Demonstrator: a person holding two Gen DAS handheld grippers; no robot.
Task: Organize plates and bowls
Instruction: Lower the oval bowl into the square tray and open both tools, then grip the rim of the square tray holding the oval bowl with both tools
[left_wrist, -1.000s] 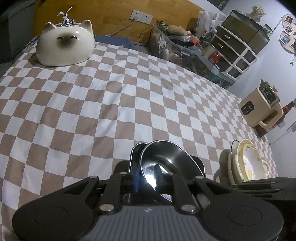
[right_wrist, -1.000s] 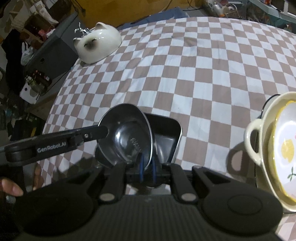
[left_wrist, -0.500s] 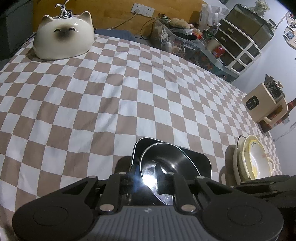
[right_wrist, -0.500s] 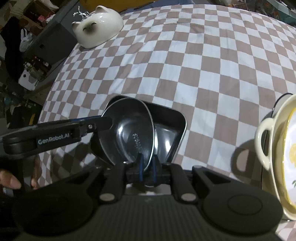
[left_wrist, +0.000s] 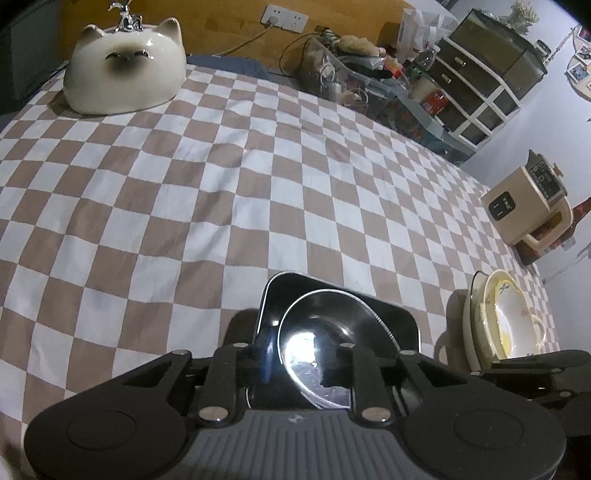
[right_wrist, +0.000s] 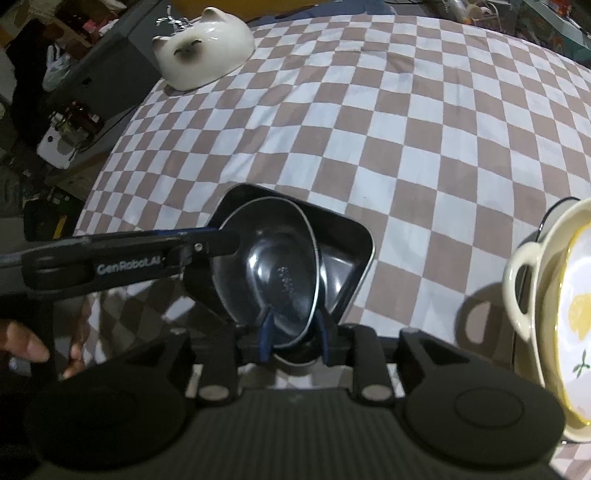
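Steel bowl (right_wrist: 273, 273) sat inside the black square dish (right_wrist: 343, 258); both grippers, left (left_wrist: 301, 363) and right (right_wrist: 295, 341), straddled its rim, jaws opening; bare checkered cloth (left_wrist: 184, 192) lay beyond.

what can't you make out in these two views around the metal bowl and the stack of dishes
- Steel bowl: near rim hidden by the left gripper body in the left wrist view.
- Black tray: floor mostly covered by the bowl in both views.
- Cream dishes: cut off by the right edge in the right wrist view; how many are stacked is unclear.
- Right gripper: jaws opening around the rim; contact unclear.
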